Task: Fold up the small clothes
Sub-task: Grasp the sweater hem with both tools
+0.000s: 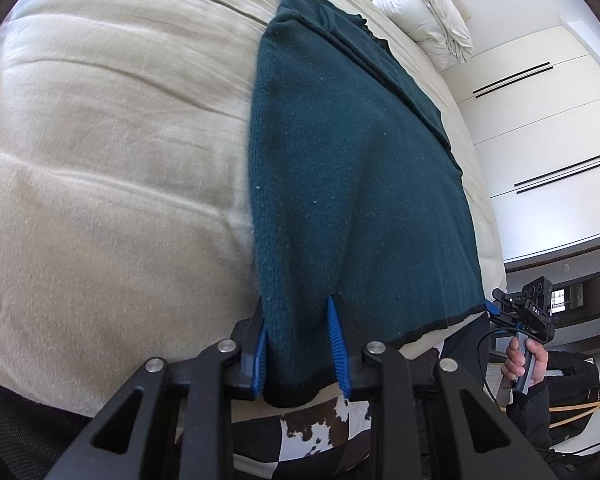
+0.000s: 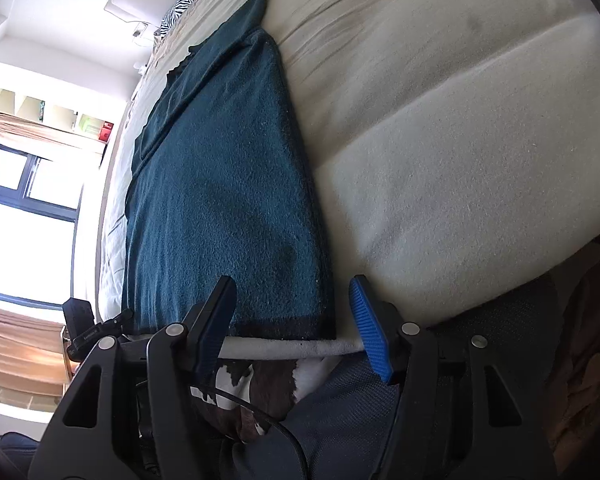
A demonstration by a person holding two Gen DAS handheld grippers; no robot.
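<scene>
Bedding first: my cream, plush mattress cover (image 1: pixel 100 160) carries the dark teal knitted garment (image 1: pixel 340 160), a long folded strip whose long axis runs straight away from me toward the white rolled duvet (image 1: pixel 420 12) at the bed's far end. Its black-trimmed near hem lies at the bed edge closest to me, so both tools meet it end-on. My left gripper (image 1: pixel 300 344) sits on the hem's left corner, blue pads either side of the knit, looking clamped on it. My right gripper (image 2: pixel 296 328) straddles the hem's right corner, jaws apart, the blue-padded finger clear of the cloth, so it is not gripping. Only the left view shows my right hand (image 1: pixel 524 360); only the right view shows that open gap.
</scene>
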